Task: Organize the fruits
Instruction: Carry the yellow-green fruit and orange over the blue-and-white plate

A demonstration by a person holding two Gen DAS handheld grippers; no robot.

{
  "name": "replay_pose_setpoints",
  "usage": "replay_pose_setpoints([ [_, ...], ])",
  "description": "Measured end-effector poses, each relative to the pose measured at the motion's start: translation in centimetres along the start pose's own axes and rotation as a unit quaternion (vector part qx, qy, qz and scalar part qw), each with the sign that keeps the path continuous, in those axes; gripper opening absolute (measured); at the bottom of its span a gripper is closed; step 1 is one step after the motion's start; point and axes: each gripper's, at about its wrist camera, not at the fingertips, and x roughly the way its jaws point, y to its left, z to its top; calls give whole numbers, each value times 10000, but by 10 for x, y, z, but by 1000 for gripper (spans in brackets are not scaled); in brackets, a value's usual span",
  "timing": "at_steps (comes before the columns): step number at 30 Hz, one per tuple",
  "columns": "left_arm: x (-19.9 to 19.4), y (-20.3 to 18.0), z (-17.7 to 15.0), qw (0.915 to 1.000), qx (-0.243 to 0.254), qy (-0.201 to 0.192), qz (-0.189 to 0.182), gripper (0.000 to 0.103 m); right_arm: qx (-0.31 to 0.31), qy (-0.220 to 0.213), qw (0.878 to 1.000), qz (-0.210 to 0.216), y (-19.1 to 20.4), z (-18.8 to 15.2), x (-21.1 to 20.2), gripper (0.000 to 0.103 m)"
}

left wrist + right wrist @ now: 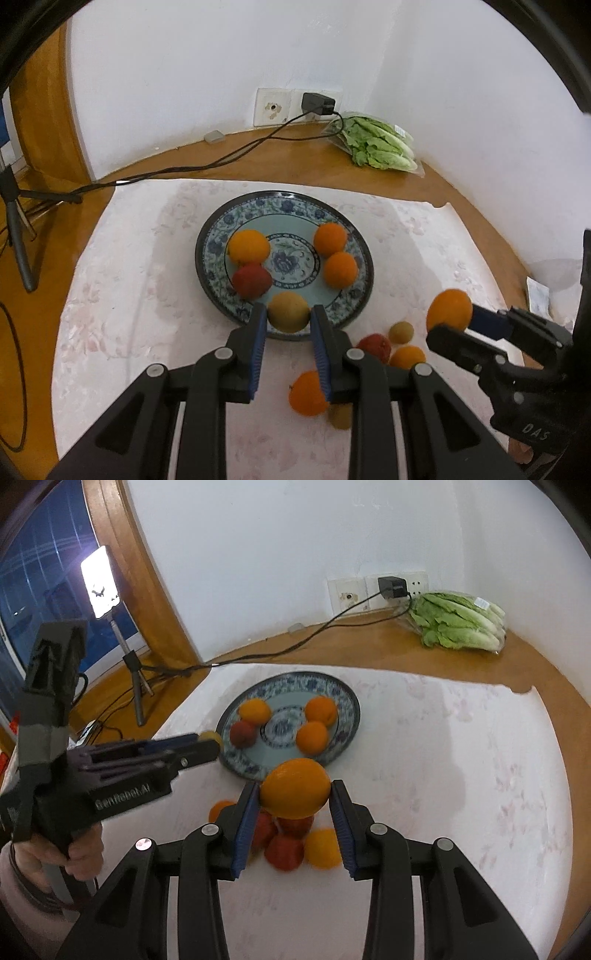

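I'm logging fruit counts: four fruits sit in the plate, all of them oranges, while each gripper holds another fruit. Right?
Not quite: of the four in the plate, three are oranges and one is a red fruit, as the left wrist view shows. The left gripper and right gripper each hold a fruit.

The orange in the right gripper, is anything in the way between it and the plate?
Nothing visible blocks it. The orange is held above the cloth, with the plate just beyond. The plate's middle and right side are bare; the left gripper holds a yellow fruit at the near edge.
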Motion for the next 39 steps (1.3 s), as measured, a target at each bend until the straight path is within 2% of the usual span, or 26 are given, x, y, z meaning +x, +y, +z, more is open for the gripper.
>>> replay_pose_setpoints([
  [10, 33, 6, -2, 9999, -90, 129, 45, 25, -137, 240, 9995, 150, 7, 12, 42, 40],
  [17, 47, 13, -1, 9999, -83, 77, 98, 25, -321, 333, 9989, 72, 10, 14, 59, 40],
  [27, 58, 22, 1, 9997, -112, 2, 196, 25, -176, 416, 9990, -7, -6, 16, 78, 40],
  [33, 59, 22, 0, 9997, -115, -42, 188, 25, -138, 316, 9993, -125, -10, 22, 81, 40],
  [37, 59, 22, 0, 9998, -69, -51, 198, 26, 17, 240, 9994, -237, -20, 23, 82, 40],
  [39, 59, 22, 0, 9998, -95, -44, 193, 26, 162, 289, 9993, -161, -26, 22, 85, 40],
])
